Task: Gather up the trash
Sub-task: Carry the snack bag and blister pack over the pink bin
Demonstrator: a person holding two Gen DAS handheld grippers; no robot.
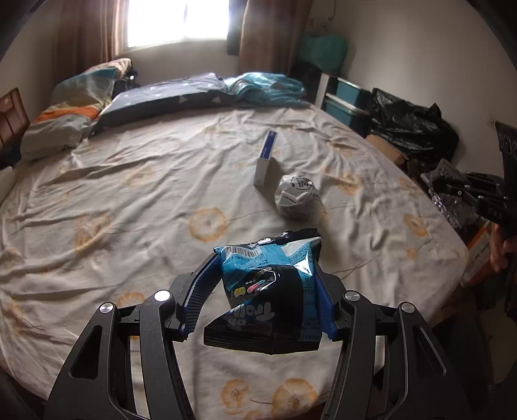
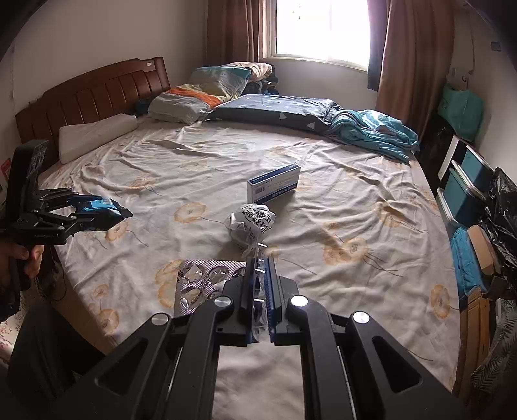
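1. The left gripper [image 1: 265, 284] has its jaws clamped on a blue and black snack bag [image 1: 269, 278], held above the near edge of the bed [image 1: 129, 194].
2. The right gripper [image 2: 260, 290] has its jaws pressed together on a silver blister pack [image 2: 206, 281], which sticks out to the left of the fingers, above the near part of the bed.
3. A crumpled white wrapper [image 2: 250, 226] lies on the sheet near the middle of the bed, just beyond the right gripper.
4. A blue and white box [image 2: 274, 184] lies just past the wrapper, toward the far edge of the bed.
5. 1 black trash bag [image 1: 413, 126] sits on the floor beside the bed's right edge.
6. Pillows [image 2: 194, 97] and a teal blanket [image 2: 371, 132] lie along the far edge, under the window [image 2: 323, 29].
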